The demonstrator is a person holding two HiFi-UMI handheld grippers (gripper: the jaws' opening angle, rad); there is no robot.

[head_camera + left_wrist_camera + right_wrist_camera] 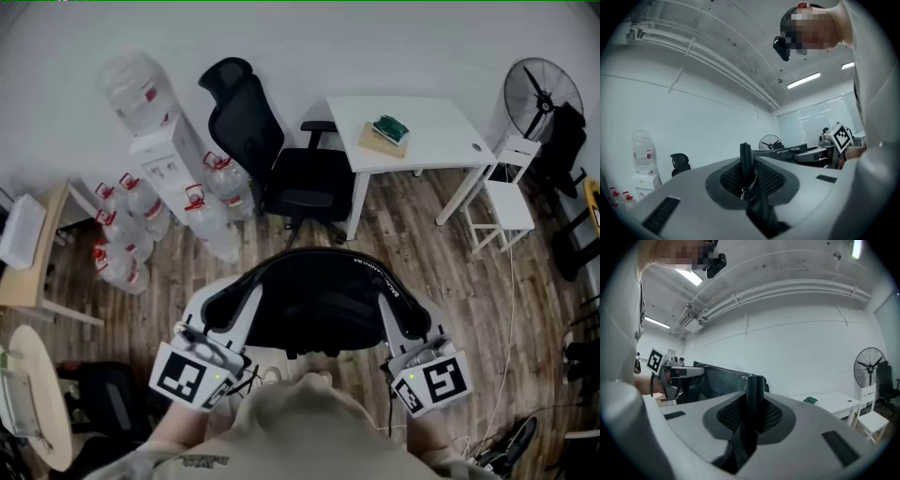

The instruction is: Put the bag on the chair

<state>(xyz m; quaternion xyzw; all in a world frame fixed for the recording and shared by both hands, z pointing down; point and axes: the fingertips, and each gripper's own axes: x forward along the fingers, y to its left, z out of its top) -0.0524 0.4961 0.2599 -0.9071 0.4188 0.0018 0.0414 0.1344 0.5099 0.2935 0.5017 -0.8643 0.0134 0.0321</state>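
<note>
Office wood floor (412,244): black bag (319,300) held up, short of the office chair (281,169).
L gripper (225,323) & R gripper (410,323) each clamp on a bag strap (746,164); bag spans side to side btwn them, chair straight ahead past it, neither gripper nearer.

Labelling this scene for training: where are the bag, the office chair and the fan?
bag (319,300), head view, its black upper side.
office chair (246,122), head view, its backrest.
fan (536,92), head view, its round grille.
</note>
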